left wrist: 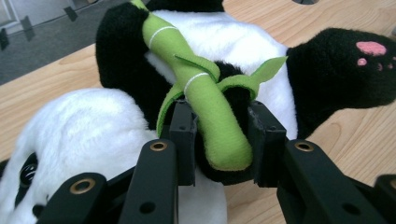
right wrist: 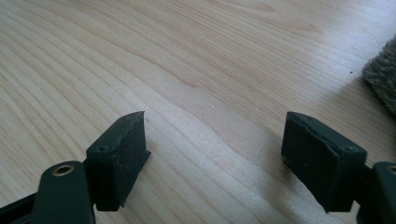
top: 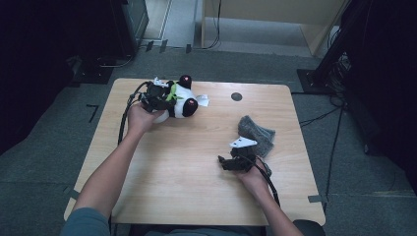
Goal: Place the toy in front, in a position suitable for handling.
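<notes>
In the left gripper view, the toy panda [left wrist: 243, 60] is cut off at the top, left and bottom edges, and the black jaws cover the lower end of its green bamboo stalk [left wrist: 205, 93] on both sides. In the right gripper view, the grey cloth [right wrist: 383, 74] is cut by the right edge. In the high view, the left gripper [top: 156, 96] hides part of the panda's body.

Ahead of the right gripper [right wrist: 212, 154], bare table [top: 196, 187] lies open between its parted jaws; a grey cloth [top: 256, 133] sits just beyond it. The plush panda [top: 179, 101] crowds the left gripper [left wrist: 219, 140], its green bamboo stalk [left wrist: 205, 98] filling the gap.
</notes>
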A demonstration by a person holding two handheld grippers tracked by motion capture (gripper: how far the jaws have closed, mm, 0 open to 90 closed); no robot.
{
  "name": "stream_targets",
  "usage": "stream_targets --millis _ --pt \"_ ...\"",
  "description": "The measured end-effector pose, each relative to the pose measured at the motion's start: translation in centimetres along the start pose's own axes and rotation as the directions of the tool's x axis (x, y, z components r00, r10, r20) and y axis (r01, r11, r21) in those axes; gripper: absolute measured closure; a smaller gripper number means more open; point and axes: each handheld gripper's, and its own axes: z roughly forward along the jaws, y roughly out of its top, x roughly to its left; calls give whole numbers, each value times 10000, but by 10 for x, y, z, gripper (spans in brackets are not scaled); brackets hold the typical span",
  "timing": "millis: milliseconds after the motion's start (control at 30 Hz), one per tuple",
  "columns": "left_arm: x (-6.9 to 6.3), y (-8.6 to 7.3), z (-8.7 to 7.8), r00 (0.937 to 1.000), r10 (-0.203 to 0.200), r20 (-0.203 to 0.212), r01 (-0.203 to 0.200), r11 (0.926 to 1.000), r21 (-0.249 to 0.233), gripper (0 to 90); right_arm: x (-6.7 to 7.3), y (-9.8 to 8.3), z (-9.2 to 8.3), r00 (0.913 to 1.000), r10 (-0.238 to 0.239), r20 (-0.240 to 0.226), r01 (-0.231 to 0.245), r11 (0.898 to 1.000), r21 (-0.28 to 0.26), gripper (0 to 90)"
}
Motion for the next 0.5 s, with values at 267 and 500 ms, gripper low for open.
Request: stream_targets --millis 267,500 --pt "-4 2 -10 9986 -310 427 309 9995 48 684 -5 4 -8 9982 380 -463 -389 9991 -187 298" --pt "-18 5 -22 9948 -292 979 298 9995 -48 684 -11 8 -17 9975 530 -459 -544 9981 -297 309"
